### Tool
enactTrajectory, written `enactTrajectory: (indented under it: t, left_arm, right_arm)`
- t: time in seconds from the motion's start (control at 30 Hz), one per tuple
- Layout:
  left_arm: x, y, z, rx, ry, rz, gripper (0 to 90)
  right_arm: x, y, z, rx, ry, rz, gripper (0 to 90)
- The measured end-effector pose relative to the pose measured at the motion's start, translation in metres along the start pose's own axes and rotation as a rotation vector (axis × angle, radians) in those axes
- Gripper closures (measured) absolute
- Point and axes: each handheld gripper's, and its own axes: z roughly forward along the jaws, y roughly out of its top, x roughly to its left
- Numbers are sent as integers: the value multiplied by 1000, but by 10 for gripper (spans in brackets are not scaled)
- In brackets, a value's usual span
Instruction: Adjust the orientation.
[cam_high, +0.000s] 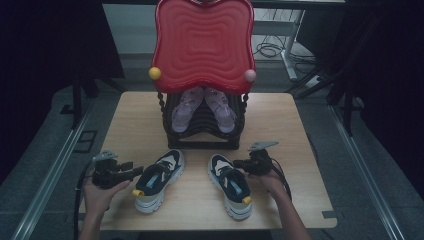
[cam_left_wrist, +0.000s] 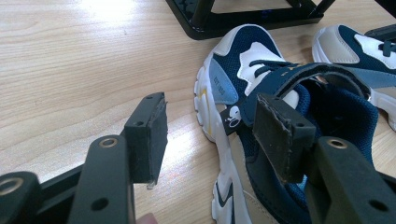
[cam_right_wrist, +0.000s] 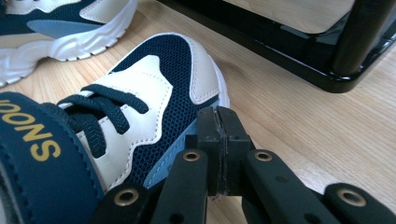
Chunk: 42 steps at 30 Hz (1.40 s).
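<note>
Two navy, white and cream sneakers lie at the front of the wooden table. The left sneaker (cam_high: 160, 180) (cam_left_wrist: 243, 70) has my left gripper (cam_high: 136, 172) (cam_left_wrist: 210, 126) at its side. That gripper is open: one pad hangs over the shoe's opening by the strap, the other over bare wood, and neither presses on anything. The right sneaker (cam_high: 230, 185) (cam_right_wrist: 154, 93) lies toe away from me. Close beside its toe, on the right, my right gripper (cam_high: 236, 163) (cam_right_wrist: 218, 119) is shut with nothing between its pads. Whether it touches the shoe I cannot tell.
A black shoe rack (cam_high: 200, 145) (cam_right_wrist: 289, 42) stands behind the sneakers, with a pair of pink sandals (cam_high: 187, 107) on its shelf and a red wavy top (cam_high: 202, 45). Bare wood (cam_high: 295, 130) lies on both sides of the rack. The table's front edge (cam_high: 210, 227) is near my forearms.
</note>
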Motion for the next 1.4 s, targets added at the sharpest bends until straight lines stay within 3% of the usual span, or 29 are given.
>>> enactTrajectory:
  t: [0.27,0.63,0.87,1.13,1.4]
  left_arm:
    - [0,0,0,1,2,1,445]
    - [0,0,-5,-19,4,-3,445]
    - [2,1,-11,-39,6,-9,444]
    - [2,2,-21,-65,9,-6,441]
    - [-3,5,-25,-67,7,14,435]
  right_arm:
    - [0,0,-2,-8,-11,-3,869]
    - [5,-6,-47,-105,-82,-13,862]
    - [8,-18,-65,-124,-94,-25,767]
    - [9,-21,-82,-161,-98,-23,594]
    - [11,-27,-93,-167,-98,-7,533]
